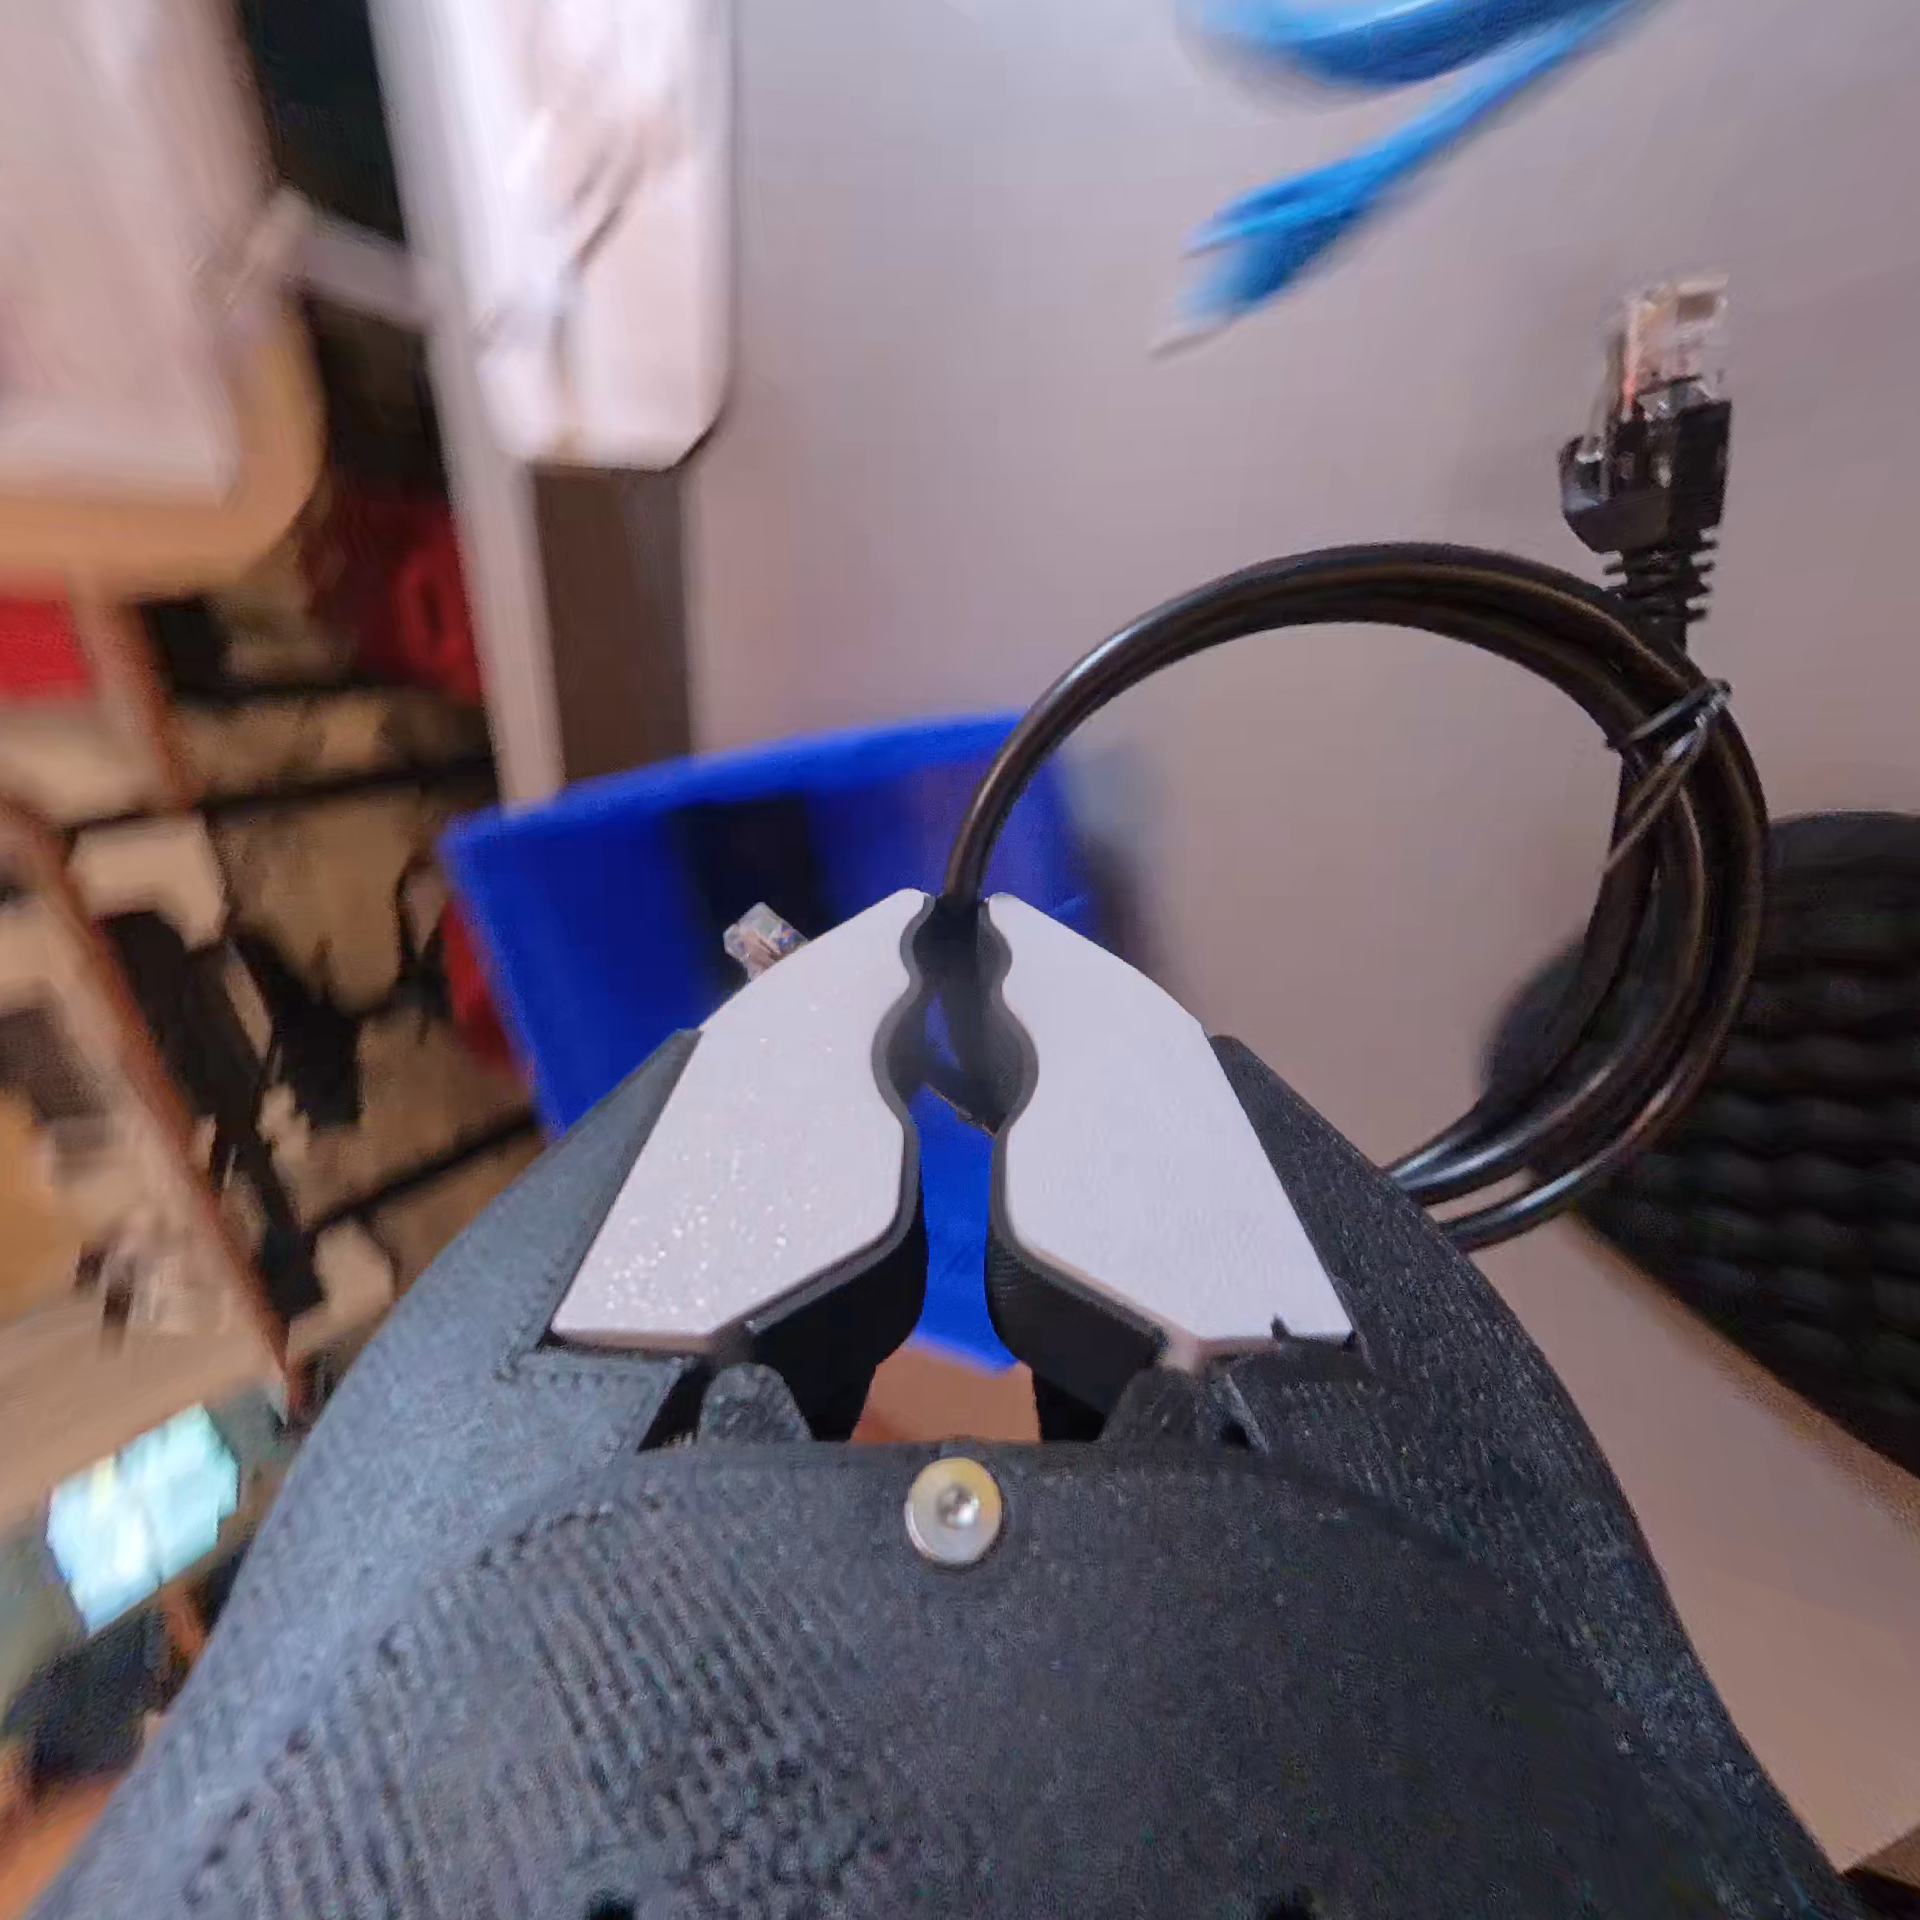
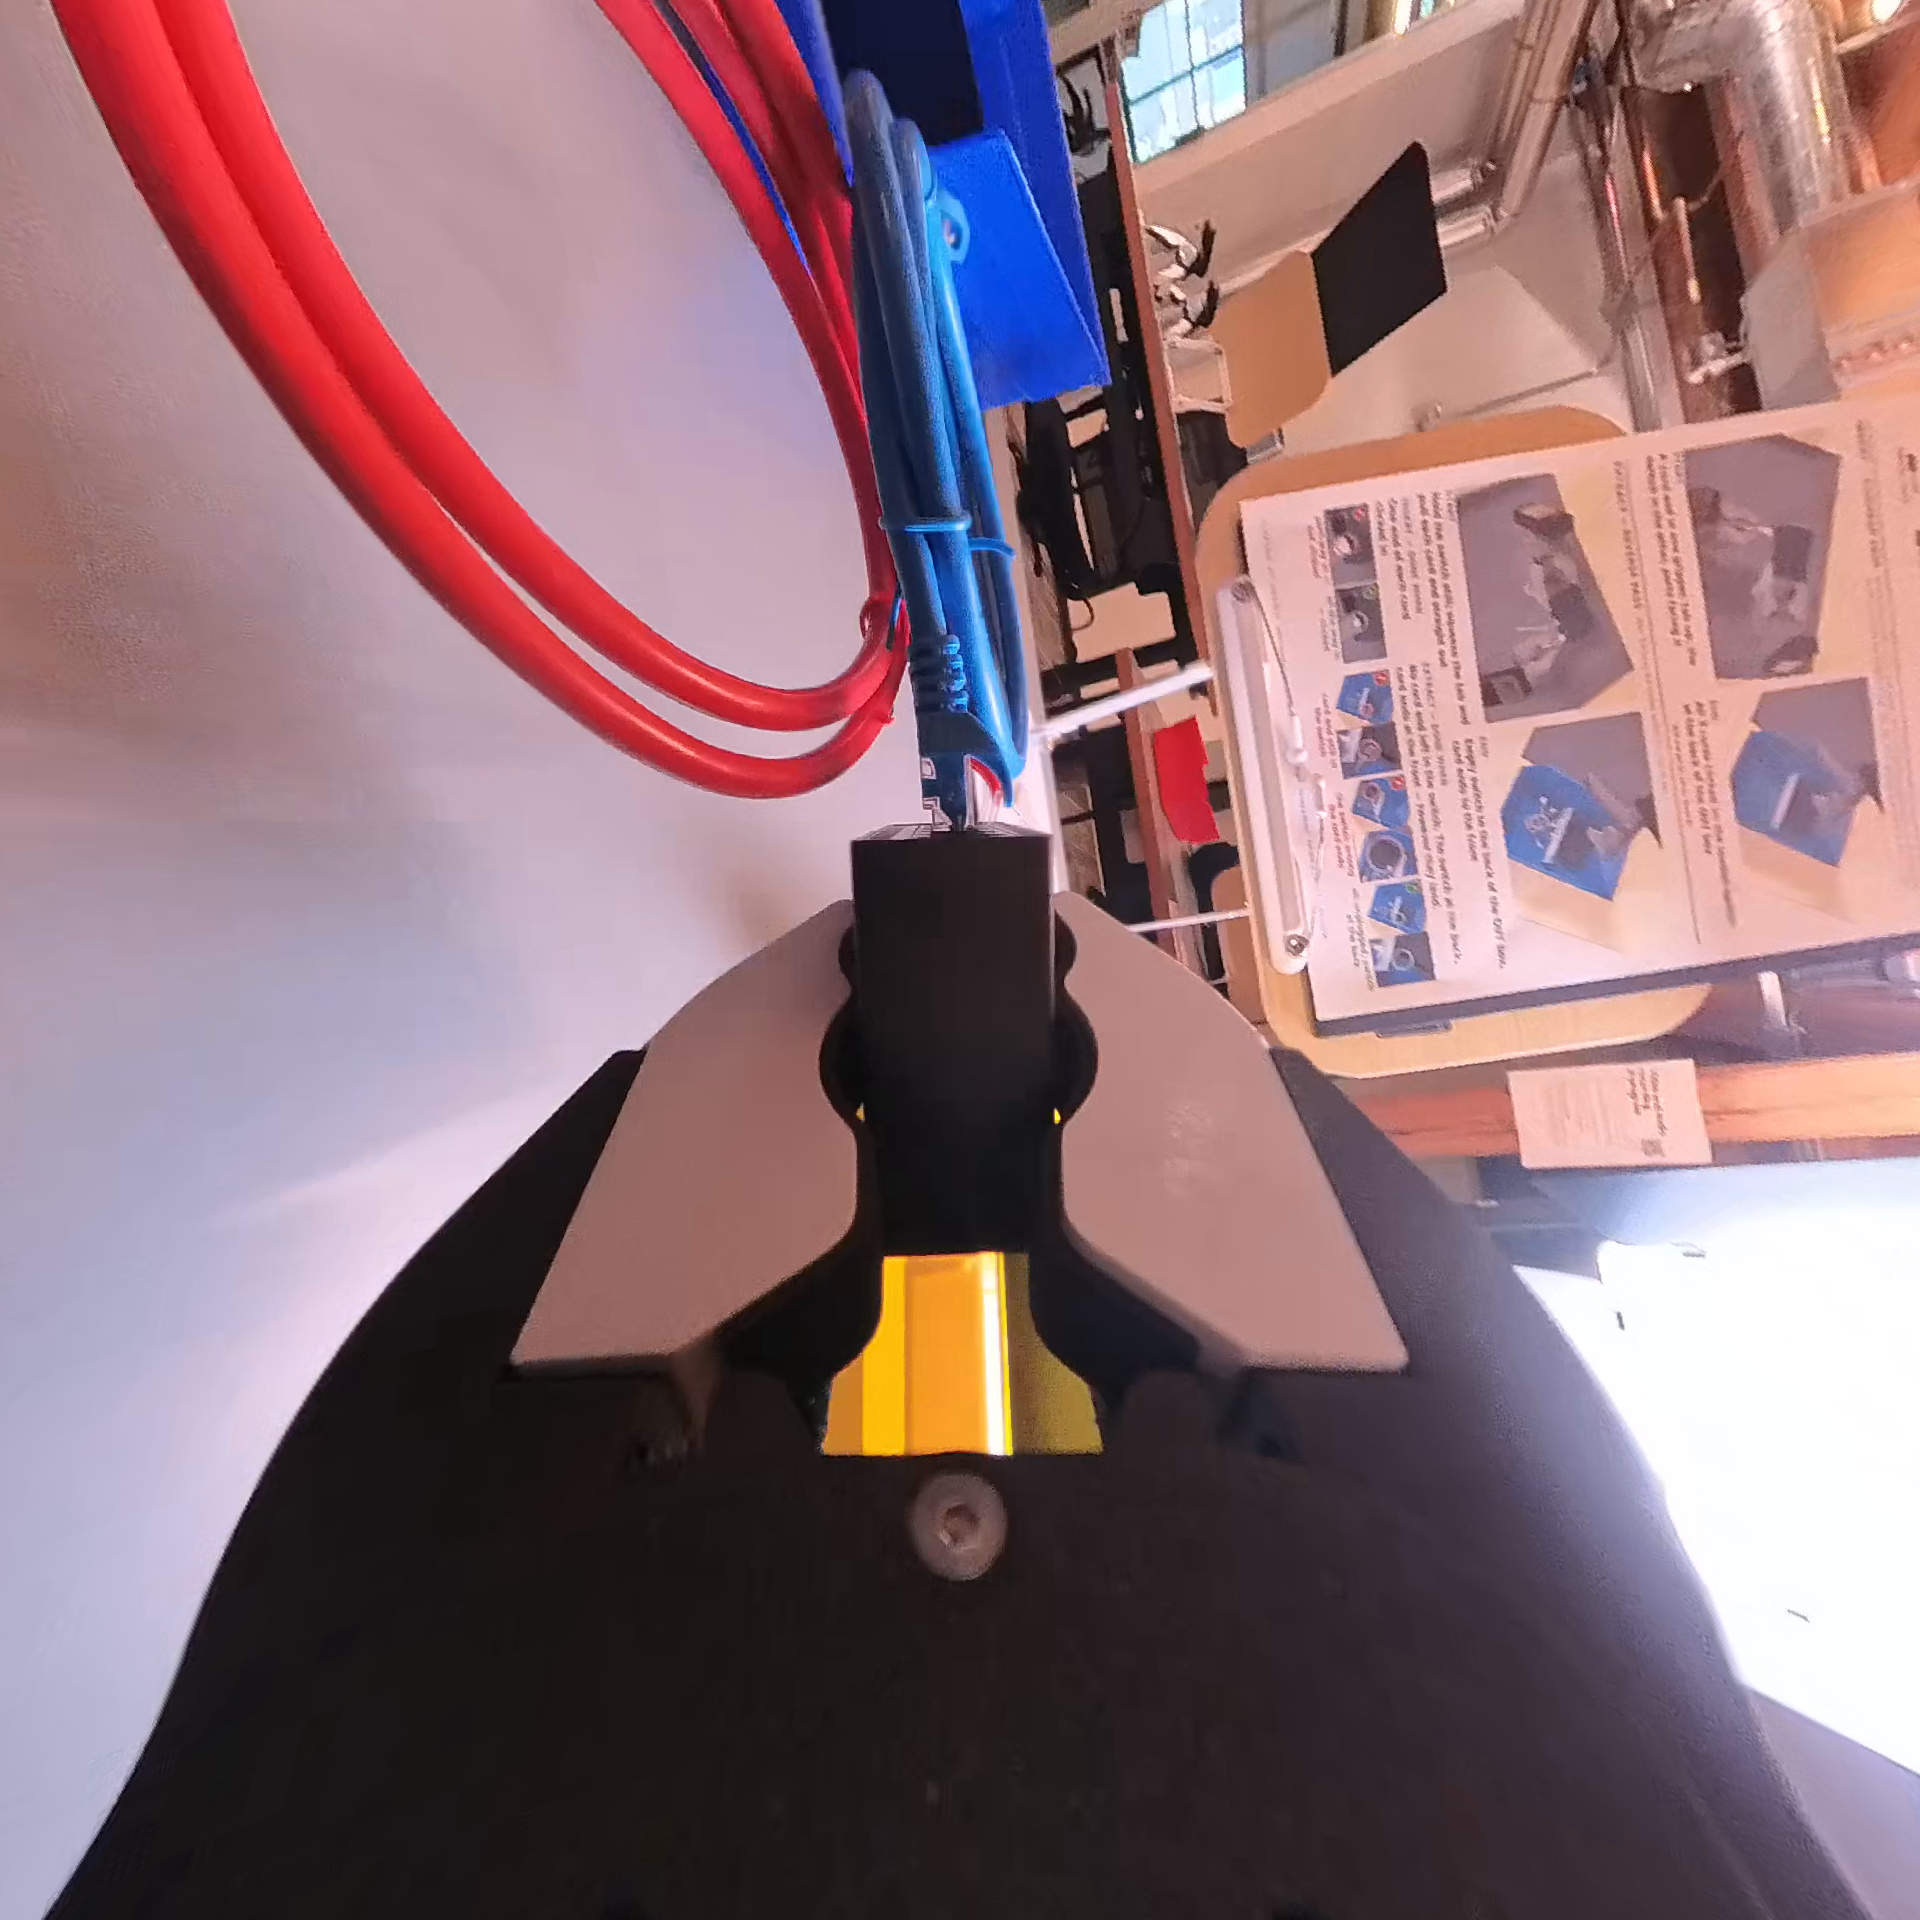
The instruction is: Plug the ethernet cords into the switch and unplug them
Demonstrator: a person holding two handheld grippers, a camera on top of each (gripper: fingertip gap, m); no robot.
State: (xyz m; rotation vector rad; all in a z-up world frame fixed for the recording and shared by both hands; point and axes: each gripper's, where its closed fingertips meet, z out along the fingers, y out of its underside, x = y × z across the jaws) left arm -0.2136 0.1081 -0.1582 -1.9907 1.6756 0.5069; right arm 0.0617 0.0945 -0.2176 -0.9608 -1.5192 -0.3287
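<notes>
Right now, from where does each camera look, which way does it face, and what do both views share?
Left wrist view: sits behind the left gripper, looking along its grey fingers at the coiled black ethernet cord they clamp, over a white table.
Right wrist view: sits behind the right gripper, rolled sideways, looking along its fingers at the black switch they hold; a blue cord is plugged in.
Shared: the blue bin, probably the blue cord.

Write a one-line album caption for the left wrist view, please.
Left gripper with jaws shut on a coiled black ethernet cord, its clear-tipped plug standing free above the loop.
</notes>
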